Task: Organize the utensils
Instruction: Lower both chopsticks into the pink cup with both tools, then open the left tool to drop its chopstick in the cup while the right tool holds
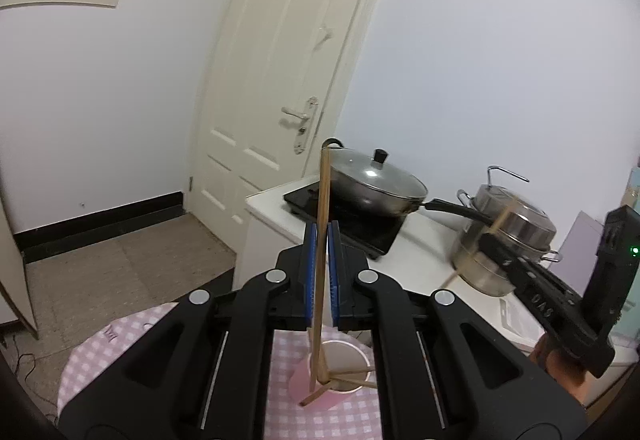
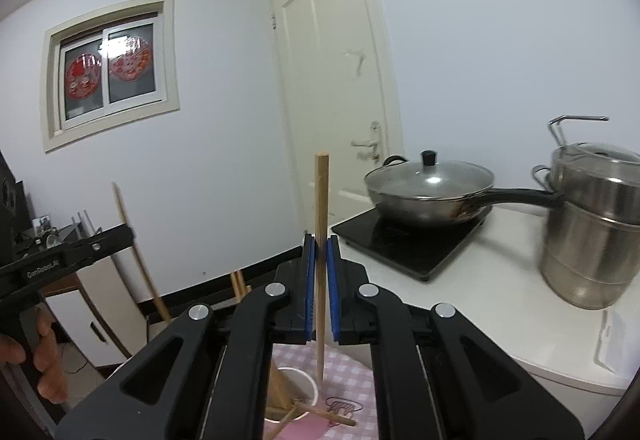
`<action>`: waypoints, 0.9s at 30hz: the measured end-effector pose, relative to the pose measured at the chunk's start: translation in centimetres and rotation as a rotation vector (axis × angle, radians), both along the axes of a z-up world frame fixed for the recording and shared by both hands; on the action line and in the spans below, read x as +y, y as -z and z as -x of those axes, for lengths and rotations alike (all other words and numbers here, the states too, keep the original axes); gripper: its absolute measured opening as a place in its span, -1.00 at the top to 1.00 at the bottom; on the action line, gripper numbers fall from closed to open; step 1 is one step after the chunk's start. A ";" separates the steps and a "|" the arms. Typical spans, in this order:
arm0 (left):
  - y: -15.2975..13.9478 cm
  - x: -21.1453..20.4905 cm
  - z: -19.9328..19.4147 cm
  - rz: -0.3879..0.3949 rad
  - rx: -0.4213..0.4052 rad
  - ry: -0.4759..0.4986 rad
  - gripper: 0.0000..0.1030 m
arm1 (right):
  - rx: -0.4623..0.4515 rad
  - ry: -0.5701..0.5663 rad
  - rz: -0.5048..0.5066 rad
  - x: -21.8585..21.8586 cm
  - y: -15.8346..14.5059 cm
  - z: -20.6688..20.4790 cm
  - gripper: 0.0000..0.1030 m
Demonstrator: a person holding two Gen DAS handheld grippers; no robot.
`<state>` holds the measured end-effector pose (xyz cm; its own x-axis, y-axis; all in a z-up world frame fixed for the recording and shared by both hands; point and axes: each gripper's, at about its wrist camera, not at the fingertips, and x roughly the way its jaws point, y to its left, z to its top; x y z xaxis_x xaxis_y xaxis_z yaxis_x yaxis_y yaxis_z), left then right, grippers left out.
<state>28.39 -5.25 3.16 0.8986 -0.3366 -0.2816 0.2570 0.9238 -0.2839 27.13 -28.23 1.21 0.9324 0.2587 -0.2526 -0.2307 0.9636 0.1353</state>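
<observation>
My left gripper (image 1: pixel 322 236) is shut on a wooden chopstick (image 1: pixel 321 260) held upright, its lower end down inside a white paper cup (image 1: pixel 344 354) on a pink checked tablecloth (image 1: pixel 292 412). My right gripper (image 2: pixel 320 246) is shut on another upright chopstick (image 2: pixel 321 224), its tip hanging just above the cup (image 2: pixel 306 386). Other chopsticks (image 2: pixel 320 414) rest in the cup and lean across its rim. The left gripper shows in the right wrist view (image 2: pixel 76 254), the right gripper in the left wrist view (image 1: pixel 532 276).
A white counter (image 2: pixel 500 304) to the right carries a black induction hob (image 2: pixel 408 244) with a lidded pan (image 2: pixel 430 187) and a steel steamer pot (image 2: pixel 592 228). A cream door (image 1: pixel 280 79) and tiled floor (image 1: pixel 120 268) lie behind. A cabinet (image 2: pixel 100 316) stands at left.
</observation>
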 end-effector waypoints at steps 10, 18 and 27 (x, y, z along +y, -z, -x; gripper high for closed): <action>1.8 -0.4 -1.6 0.006 0.049 0.030 0.88 | 0.071 -0.064 0.010 1.1 1.3 -0.9 0.91; 5.1 1.8 -2.0 0.010 0.159 0.024 0.88 | 0.101 -0.091 0.027 1.9 2.1 -0.7 0.91; 7.6 3.9 -1.6 0.002 0.228 -0.002 0.87 | 0.158 -0.110 0.059 3.3 3.3 -1.2 0.91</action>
